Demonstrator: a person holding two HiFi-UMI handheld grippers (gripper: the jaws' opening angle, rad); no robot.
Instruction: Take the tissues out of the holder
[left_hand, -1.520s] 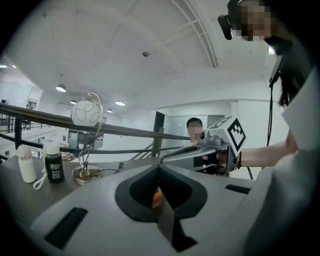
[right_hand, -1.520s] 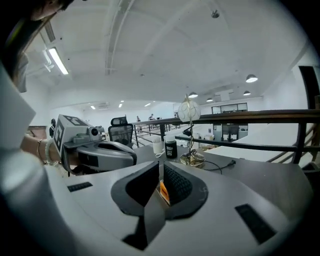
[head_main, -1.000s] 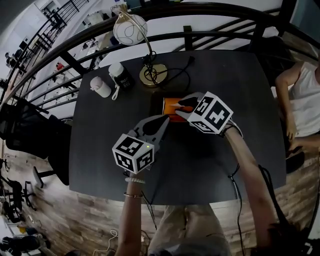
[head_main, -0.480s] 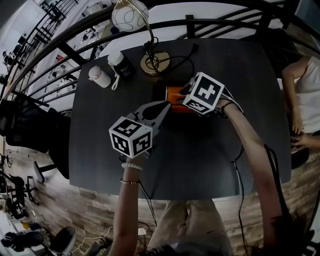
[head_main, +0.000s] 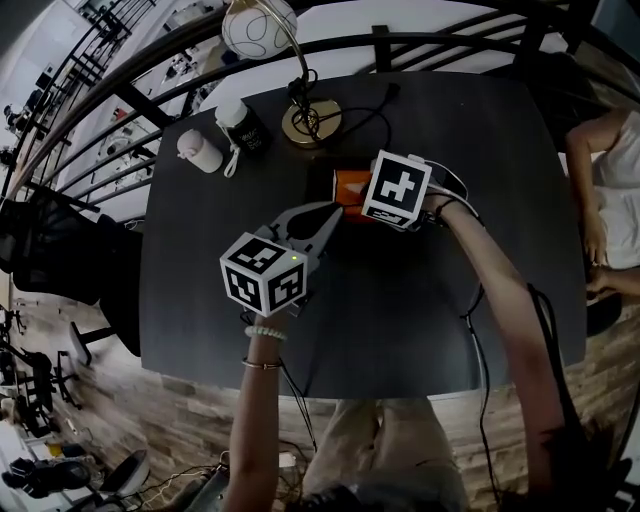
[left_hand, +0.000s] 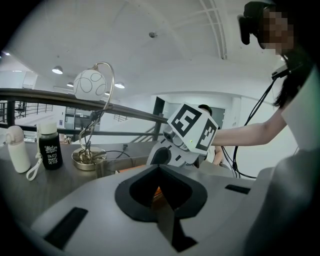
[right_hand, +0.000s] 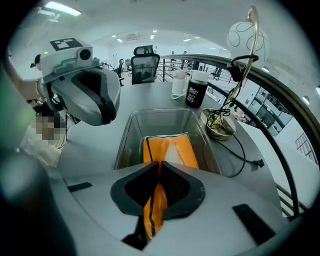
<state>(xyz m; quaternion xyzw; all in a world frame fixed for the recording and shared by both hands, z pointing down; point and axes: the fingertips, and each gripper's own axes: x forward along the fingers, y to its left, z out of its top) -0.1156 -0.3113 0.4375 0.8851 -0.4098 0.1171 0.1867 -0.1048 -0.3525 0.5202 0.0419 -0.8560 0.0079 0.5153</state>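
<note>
An orange tissue pack (right_hand: 167, 150) lies in a clear rectangular holder (right_hand: 125, 137) on the dark table. My right gripper (right_hand: 159, 167) is shut on the pack's near end, and orange wrapper shows between its jaws. In the head view its marker cube (head_main: 397, 190) covers most of the holder, leaving one orange strip of the pack (head_main: 348, 185) in sight. My left gripper (head_main: 328, 215) hovers just left of the holder, jaws shut with nothing in them. In the left gripper view the holder (left_hand: 112, 166) sits ahead, beside the right gripper's body (left_hand: 187, 137).
A brass-based lamp (head_main: 308, 122) with its cord stands behind the holder. A black bottle (head_main: 240, 128) and a white bottle (head_main: 200, 152) stand at the back left. A railing (head_main: 150, 125) runs past the far edge. A person (head_main: 610, 190) sits at the right.
My right gripper has swung down over the holder, its cube now covering more of the orange pack. The left gripper has stayed nearly in place.
</note>
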